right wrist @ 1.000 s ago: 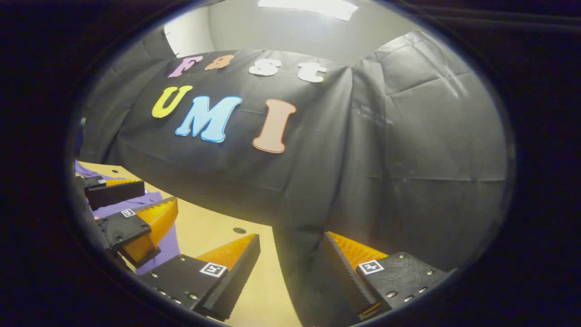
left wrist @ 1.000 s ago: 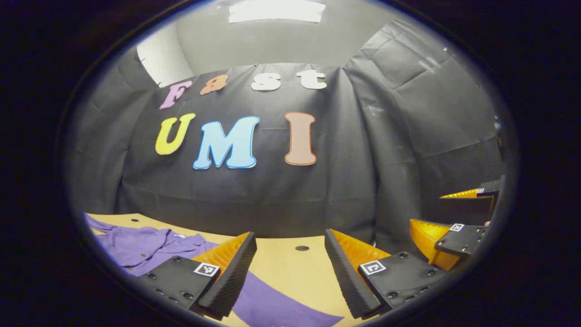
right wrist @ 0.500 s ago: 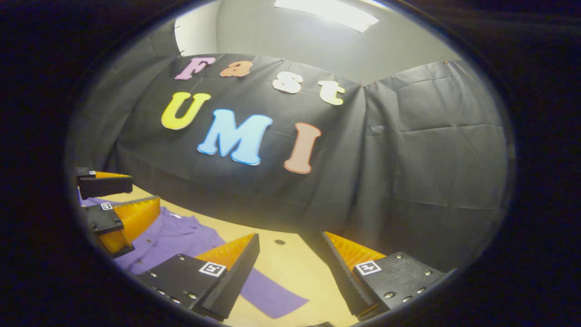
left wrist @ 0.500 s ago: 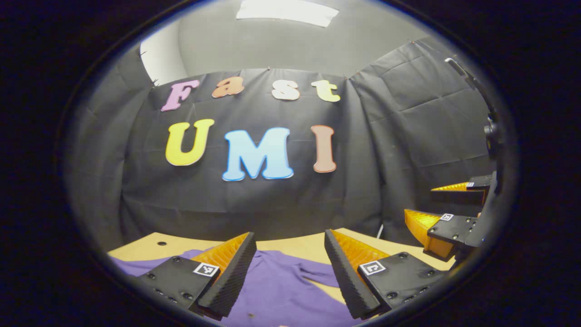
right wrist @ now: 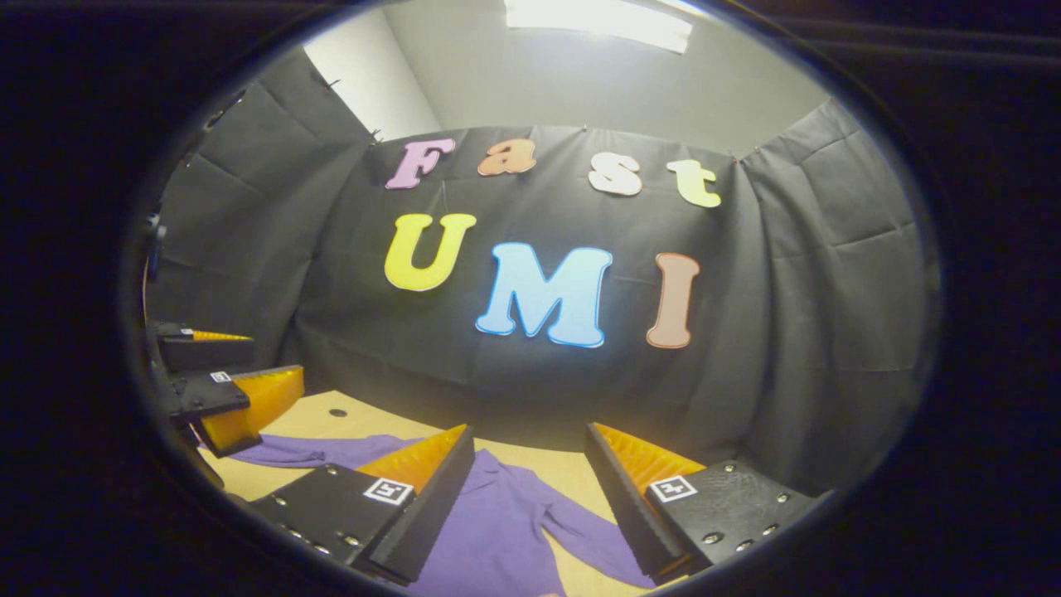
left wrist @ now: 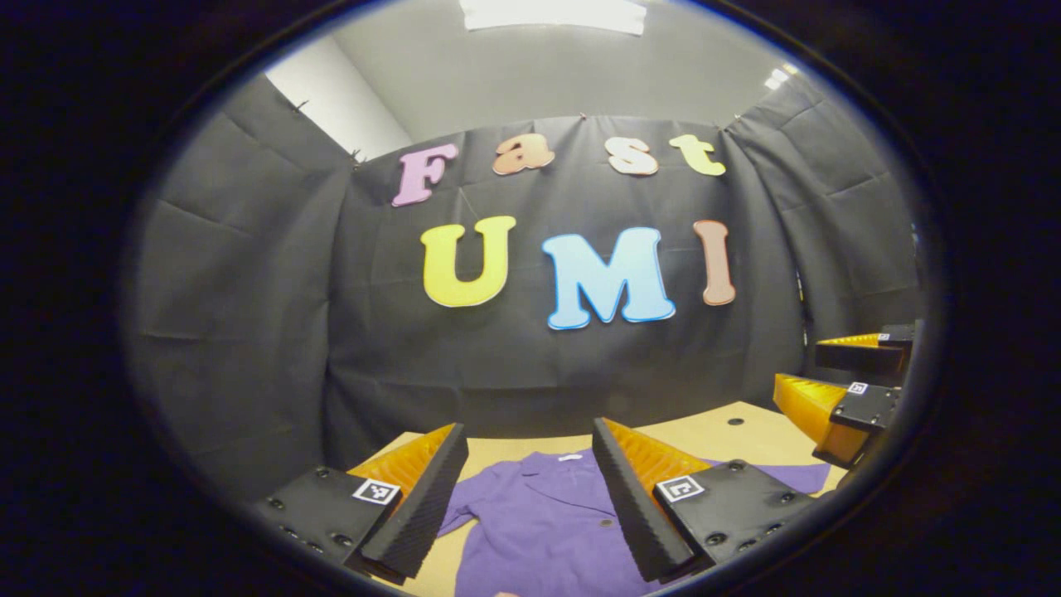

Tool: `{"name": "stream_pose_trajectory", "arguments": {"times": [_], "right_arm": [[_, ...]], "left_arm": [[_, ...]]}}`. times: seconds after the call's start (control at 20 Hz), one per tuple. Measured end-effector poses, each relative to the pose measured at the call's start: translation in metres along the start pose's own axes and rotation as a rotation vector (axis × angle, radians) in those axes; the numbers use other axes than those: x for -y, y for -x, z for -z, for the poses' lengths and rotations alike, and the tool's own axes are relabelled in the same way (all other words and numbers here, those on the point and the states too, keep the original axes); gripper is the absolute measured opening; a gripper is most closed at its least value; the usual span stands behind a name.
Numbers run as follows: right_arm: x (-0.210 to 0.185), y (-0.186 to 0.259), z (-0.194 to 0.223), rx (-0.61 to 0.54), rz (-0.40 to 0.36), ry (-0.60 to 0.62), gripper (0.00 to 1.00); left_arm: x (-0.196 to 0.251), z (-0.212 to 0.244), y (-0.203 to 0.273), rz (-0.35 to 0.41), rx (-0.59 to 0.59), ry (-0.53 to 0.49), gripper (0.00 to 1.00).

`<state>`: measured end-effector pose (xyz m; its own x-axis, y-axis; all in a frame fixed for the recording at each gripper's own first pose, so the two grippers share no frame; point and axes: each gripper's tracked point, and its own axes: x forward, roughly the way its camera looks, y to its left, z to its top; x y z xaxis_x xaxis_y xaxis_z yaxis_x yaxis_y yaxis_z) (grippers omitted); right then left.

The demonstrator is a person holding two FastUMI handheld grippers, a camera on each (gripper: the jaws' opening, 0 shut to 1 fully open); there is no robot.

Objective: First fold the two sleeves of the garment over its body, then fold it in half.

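Observation:
A purple garment with collar and buttons lies spread on the wooden table, collar toward the far wall. In the left gripper view my left gripper hovers open above its collar and chest, holding nothing. The right gripper appears at the right edge there, open, above the end of one sleeve. In the right gripper view my right gripper stands open above the garment, a sleeve running between its fingers' line of sight. The left gripper shows at the left, open, over the other sleeve.
Black cloth walls close the booth behind the table and on both sides. Small dark holes dot the tabletop. Bare wood lies beyond the collar and beside the sleeves.
Both cameras have swung to the left across the table, so the garment now sits centred under each gripper. Both grippers stay open and empty throughout.

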<state>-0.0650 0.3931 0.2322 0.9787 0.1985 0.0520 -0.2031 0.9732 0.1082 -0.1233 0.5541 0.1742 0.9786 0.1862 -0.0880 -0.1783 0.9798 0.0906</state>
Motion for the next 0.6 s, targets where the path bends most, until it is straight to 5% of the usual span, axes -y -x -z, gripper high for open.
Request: {"name": "stream_pose_trajectory", "arguments": {"times": [0.3,0.6], "right_arm": [[0.034,-0.017,0.02,-0.042,0.023,0.009,0.88],[0.103,-0.014,0.076,-0.19,0.173,-0.007,0.88]], "left_arm": [[0.012,-0.004,-0.033,-0.02,0.008,0.03,0.95],[0.032,-0.001,-0.051,-0.014,-0.016,0.027,0.95]]}}
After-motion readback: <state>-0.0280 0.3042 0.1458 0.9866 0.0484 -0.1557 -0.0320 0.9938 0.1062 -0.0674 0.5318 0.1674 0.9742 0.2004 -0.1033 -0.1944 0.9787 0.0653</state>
